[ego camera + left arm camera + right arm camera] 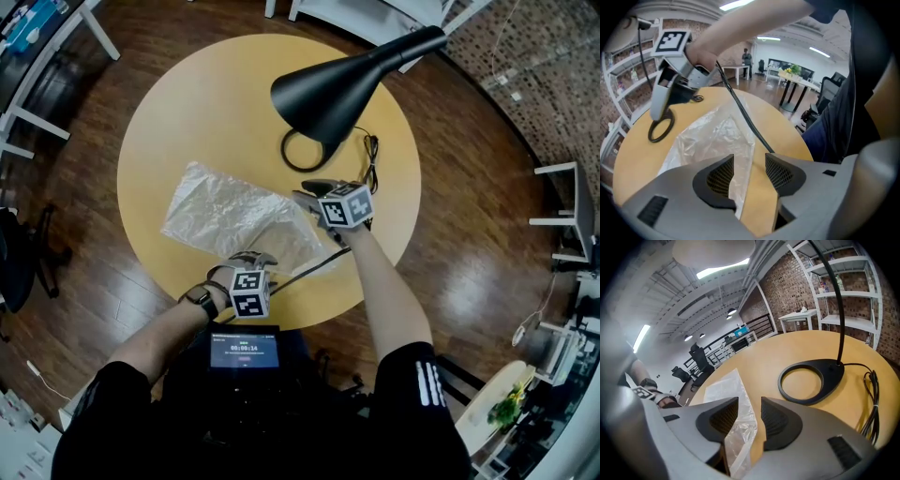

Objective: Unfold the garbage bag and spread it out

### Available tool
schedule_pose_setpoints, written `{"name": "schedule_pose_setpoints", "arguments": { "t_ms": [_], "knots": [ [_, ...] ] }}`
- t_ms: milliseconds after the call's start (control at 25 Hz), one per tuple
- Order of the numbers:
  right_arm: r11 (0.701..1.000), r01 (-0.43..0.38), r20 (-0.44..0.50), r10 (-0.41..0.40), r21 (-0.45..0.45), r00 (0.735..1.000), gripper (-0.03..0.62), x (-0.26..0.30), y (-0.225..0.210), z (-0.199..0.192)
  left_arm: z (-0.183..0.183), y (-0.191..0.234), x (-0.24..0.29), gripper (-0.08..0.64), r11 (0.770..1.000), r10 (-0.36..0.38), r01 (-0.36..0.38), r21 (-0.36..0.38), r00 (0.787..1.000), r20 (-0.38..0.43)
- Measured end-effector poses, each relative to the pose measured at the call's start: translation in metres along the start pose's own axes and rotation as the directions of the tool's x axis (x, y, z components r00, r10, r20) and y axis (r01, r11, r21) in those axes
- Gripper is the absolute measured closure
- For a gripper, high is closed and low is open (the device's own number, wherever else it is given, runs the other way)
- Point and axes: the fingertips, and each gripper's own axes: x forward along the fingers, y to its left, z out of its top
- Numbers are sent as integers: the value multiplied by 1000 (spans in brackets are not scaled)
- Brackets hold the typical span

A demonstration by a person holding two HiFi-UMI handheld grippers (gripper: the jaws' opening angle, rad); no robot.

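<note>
Round yellow table [187, 103] on a dark wood floor [469, 244]. A black desk lamp [347, 80] stands on the far side, with its ring base [302, 150] and a coiled cord [370, 155] beside it.

The garbage bag [230, 214] is clear plastic, crinkled and mostly flat. It lies mid-table, between the lamp base and the near edge.

Left gripper [253, 258] is at the bag's near edge, low over the table. Its jaws stand apart. The bag's edge runs up between them against the left pad, and bare table shows by the right pad. The pads aren't pressing, so there is no grip.

Right gripper [314, 192] is at the bag's right corner, just beside the lamp base. Its jaws are wide apart. A strip of bag lies in the gap, loose on the table, with nothing clamped.

A thin black cable [309, 267] runs from the right gripper across the bag's near-right corner to the table edge.
</note>
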Motion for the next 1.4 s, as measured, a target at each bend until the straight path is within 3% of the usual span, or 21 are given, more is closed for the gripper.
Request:
{"name": "schedule_pose_setpoints", "arguments": {
  "t_ms": [160, 320, 440, 680, 800, 1000, 1200, 1400],
  "knots": [
    [999, 45, -1, -45, 11, 999, 416, -17, 5, -10, 1, -12, 37, 341, 997, -60, 62, 35, 996, -61],
    [996, 83, -86, -84, -16, 993, 416, -24, 11, -43, -21, -17, 56, 333, 993, -100, 107, 38, 982, -161],
    [995, 95, -141, -96, -13, 985, 416, -26, 18, -72, -24, -17, 57, 331, 992, -107, 116, 44, 981, -160],
    [972, 109, -139, -80, 209, 987, 416, -30, 13, -111, -23, -17, 54, 331, 992, -111, 119, 37, 981, -160],
    [965, 71, -164, -30, 254, 986, 433, -29, 18, -122, -24, -16, 54, 331, 993, -110, 117, 33, 981, -161],
    [971, 79, -182, -37, 225, 983, 577, -28, 16, -126, -24, -16, 54, 331, 993, -110, 116, 29, 981, -161],
    [977, 142, -189, -112, 156, 976, 586, -37, -10, -126, -20, -19, 57, 331, 993, -110, 115, 23, 980, -164],
    [977, 215, -230, -208, 5, 951, 584, -33, -37, -125, -22, -20, 55, 331, 994, -104, 107, 9, 982, -160]
  ]
}}
